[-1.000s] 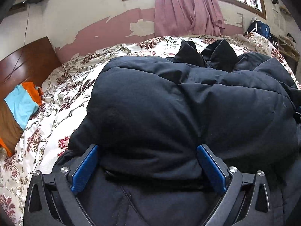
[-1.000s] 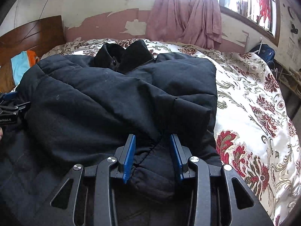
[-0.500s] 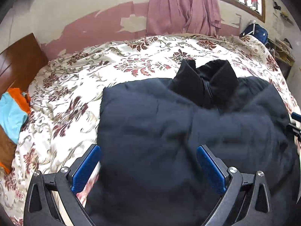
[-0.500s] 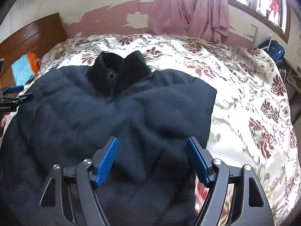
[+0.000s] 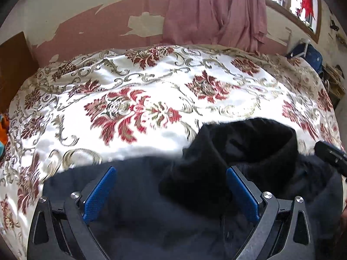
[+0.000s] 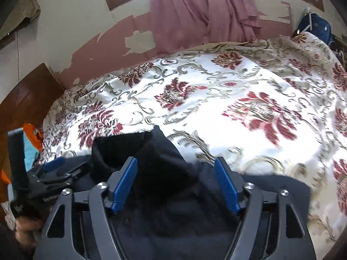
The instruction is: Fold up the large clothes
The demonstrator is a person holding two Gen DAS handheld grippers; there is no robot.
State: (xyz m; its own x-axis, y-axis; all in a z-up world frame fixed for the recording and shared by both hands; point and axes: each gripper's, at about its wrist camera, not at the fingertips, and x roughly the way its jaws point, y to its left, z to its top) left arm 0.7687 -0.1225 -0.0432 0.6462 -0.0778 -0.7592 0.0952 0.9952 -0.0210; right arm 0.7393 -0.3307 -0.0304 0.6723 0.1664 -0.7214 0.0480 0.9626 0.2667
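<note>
- Left wrist view: the left gripper (image 5: pixel 171 186) has its two blue pads (image 5: pixel 98 195) set wide apart, above a dark padded jacket (image 5: pixel 151 212). Nothing is pressed between the pads; the cloth lies below them.
- Black collar (image 5: pixel 249 143) of the jacket stands up to the right of the middle, and its left flap reaches in front of the right pad.
- Beyond the jacket the bed is covered with a white bedspread (image 5: pixel 151 91) with red flowers and grey-gold scrolls; it is blurred near the jacket edge.
- At the right edge of this view a dark part of the right gripper (image 5: pixel 331 156) shows.
- Behind the bed hangs a pink curtain (image 5: pixel 216 10) on a wall with peeling pink paint (image 5: pixel 97 28).
- Right wrist view: the right gripper (image 6: pixel 176 184) has its jaws apart at a middle width, and they have just been closing a little. The collar (image 6: pixel 151 151) lies between and below the pads, but they do not press on it.
- Here the jacket (image 6: pixel 173 227) fills the bottom, at the near edge of the bed.
- On the left, the left gripper (image 6: pixel 54 173) shows with a hand (image 6: pixel 26 227) below it.
- A wooden headboard (image 6: pixel 28 99) and orange and light blue cloth (image 6: pixel 32 143) are on the far left.
</note>
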